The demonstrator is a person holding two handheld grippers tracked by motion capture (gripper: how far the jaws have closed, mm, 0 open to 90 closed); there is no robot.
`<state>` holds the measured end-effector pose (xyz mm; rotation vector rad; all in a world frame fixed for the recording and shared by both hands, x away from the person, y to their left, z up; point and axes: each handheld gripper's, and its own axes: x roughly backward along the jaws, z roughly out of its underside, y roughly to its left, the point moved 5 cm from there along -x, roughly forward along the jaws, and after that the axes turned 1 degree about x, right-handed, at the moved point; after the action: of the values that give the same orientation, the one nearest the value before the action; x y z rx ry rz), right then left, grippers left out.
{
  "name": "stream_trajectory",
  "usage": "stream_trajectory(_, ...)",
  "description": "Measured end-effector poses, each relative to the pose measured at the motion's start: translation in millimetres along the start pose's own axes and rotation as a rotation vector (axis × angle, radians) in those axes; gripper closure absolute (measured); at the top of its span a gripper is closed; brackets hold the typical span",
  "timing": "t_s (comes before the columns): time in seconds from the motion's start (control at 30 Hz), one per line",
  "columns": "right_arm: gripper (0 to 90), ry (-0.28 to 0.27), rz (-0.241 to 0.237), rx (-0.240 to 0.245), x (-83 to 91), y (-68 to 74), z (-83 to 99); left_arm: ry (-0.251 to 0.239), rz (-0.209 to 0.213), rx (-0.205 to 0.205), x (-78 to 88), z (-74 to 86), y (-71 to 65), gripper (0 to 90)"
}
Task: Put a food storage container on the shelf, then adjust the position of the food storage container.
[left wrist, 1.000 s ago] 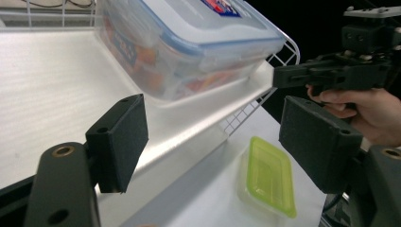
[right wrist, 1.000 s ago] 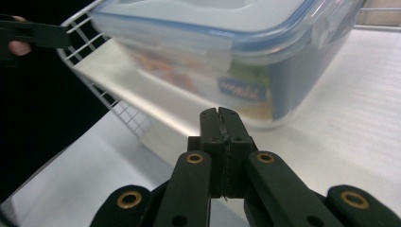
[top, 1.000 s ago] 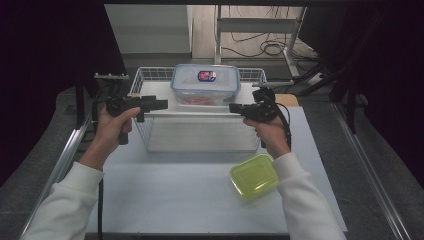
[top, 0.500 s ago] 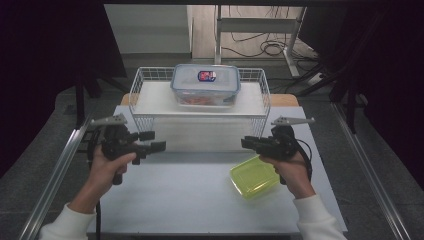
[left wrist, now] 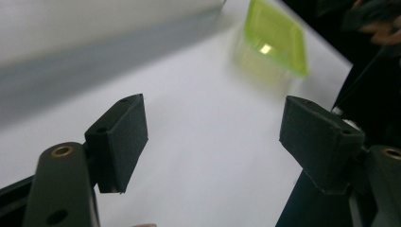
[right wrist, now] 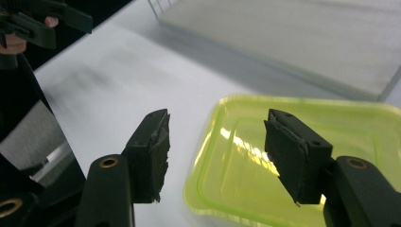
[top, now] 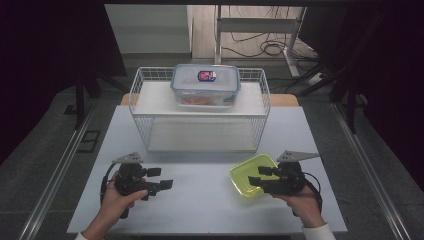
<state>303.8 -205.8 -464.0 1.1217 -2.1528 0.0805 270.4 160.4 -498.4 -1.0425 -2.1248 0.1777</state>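
A clear food container (top: 205,84) with a blue-edged lid and a small label rests on the upper white shelf of a wire basket (top: 142,107) at the back of the table. A yellow-green plastic lid (top: 247,172) lies flat on the white table at the front right. My right gripper (top: 260,176) hovers open over that lid's near edge; in the right gripper view the jaws (right wrist: 215,151) stand apart above the lid (right wrist: 359,137). My left gripper (top: 160,178) is open at the front left, with nothing between its jaws (left wrist: 213,137), which point toward the lid (left wrist: 276,35).
The white table (top: 200,200) has bare room between the two grippers and in front of the basket. Metal rails (top: 60,170) run along both sides. Cables lie on the floor behind the table (top: 265,47).
Both grippers have drawn back from the basket toward the table's near edge and come lower. The container has stayed on the basket shelf and the green lid has not moved.
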Motion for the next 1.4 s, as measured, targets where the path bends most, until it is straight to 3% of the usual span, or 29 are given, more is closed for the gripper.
stream_trajectory(0.03,40.0,0.015,0.007,0.004,-1.1,1.4,5.6,0.031,-0.026,-0.01,-3.3,7.3,1.0,24.1)
stream_trajectory(0.17,39.9,0.031,0.005,0.012,-2.4,4.3,12.5,0.077,-0.023,-0.01,-10.2,19.3,2.7,24.5)
stream_trajectory(0.23,39.9,0.048,0.03,0.03,-2.6,5.9,18.3,0.102,-0.06,-0.032,-13.6,24.7,4.4,24.5)
stream_trajectory(0.53,42.1,0.093,0.03,0.032,2.7,5.7,27.7,0.093,-0.084,-0.046,-12.1,28.8,8.3,24.0)
stream_trajectory(0.63,44.9,0.101,0.042,0.041,8.3,6.7,30.7,0.092,-0.066,-0.062,-13.2,28.5,6.7,23.5)
stream_trajectory(0.7,48.7,0.111,0.054,0.052,14.0,7.4,35.4,0.093,-0.056,-0.071,-13.9,28.8,6.0,23.0)
stream_trajectory(0.77,60.6,0.125,0.064,0.074,22.2,10.1,43.4,0.101,-0.049,-0.079,-14.8,29.8,5.3,22.7)
stream_trajectory(0.9,76.1,0.2,0.051,0.126,26.2,18.3,59.6,0.103,-0.047,-0.082,-15.7,30.2,4.5,22.5)
stream_trajectory(0.93,76.1,0.2,0.051,0.126,26.2,18.3,59.6,0.103,-0.047,-0.082,-15.7,30.2,4.5,22.6)
stream_trajectory(0.97,83.7,0.233,0.03,0.139,22.4,22.0,68.7,0.094,-0.065,-0.075,-15.3,29.9,5.9,22.9)
stream_trajectory(1.0,83.7,0.233,0.03,0.139,22.4,22.0,68.7,0.094,-0.065,-0.075,-15.3,29.9,5.9,23.1)
stream_trajectory(1.13,89.0,0.323,0.028,0.175,5.5,24.3,83.6,0.093,-0.07,-0.076,-15.3,29.8,6.5,23.0)
stream_trajectory(1.23,89.0,0.335,0.017,0.189,-1.6,25.5,84.8,0.099,-0.072,-0.077,-17.0,30.1,7.4,23.0)
stream_trajectory(1.27,89.0,0.351,0.014,0.214,-9.7,27.0,85.3,0.1,-0.072,-0.076,-17.6,30.1,7.6,23.0)
stream_trajectory(1.4,89.0,0.354,0.039,0.243,-16.4,27.1,76.1,0.103,-0.074,-0.081,-18.5,30.7,6.8,22.7)
